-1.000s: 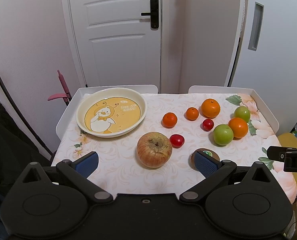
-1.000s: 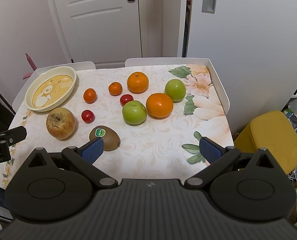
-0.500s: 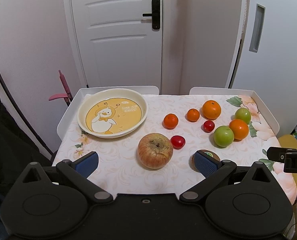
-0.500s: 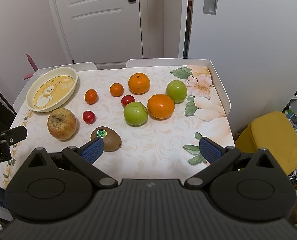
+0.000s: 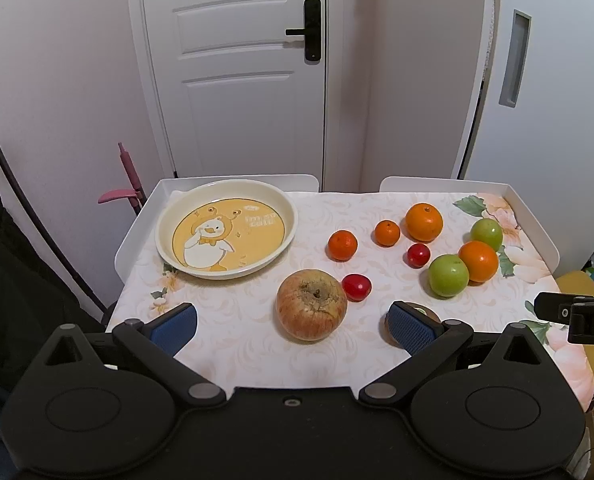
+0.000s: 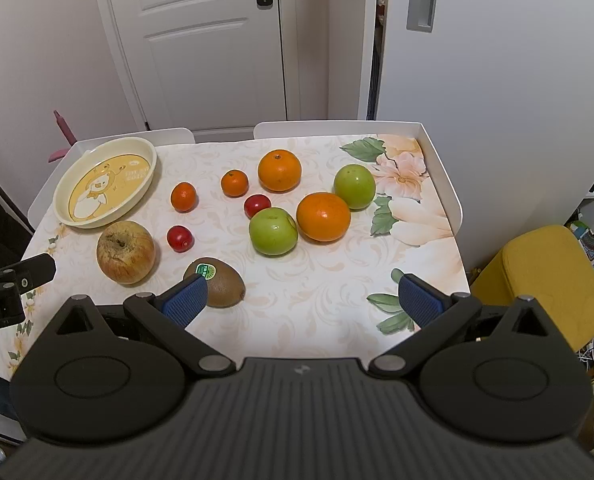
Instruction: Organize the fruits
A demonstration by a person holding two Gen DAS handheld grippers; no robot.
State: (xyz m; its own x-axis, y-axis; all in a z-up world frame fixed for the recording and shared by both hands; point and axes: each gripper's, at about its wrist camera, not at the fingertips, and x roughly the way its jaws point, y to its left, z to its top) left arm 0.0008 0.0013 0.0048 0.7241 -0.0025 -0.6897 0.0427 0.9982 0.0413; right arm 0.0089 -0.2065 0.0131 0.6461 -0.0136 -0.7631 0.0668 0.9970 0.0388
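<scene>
Both grippers are hovering at the near edge of the table (image 6: 437, 152) with fingers spread wide and holding nothing: the left gripper (image 5: 293, 322) is facing the apple (image 5: 311, 305), and the right gripper (image 6: 303, 300) is sitting just behind the kiwi (image 6: 221, 284). Beyond them the cherry tomatoes, tangerines, oranges and green apples are lying loose, and the plate (image 5: 165, 240) is waiting empty at the far left corner. Sorting is apparently only starting, so the next move likely calls for lowering the left fingers around the apple and closing.

Both the left gripper (image 5: 293, 326) and the right gripper (image 6: 303, 300) hover level, fingers spread wide, holding nothing.
</scene>
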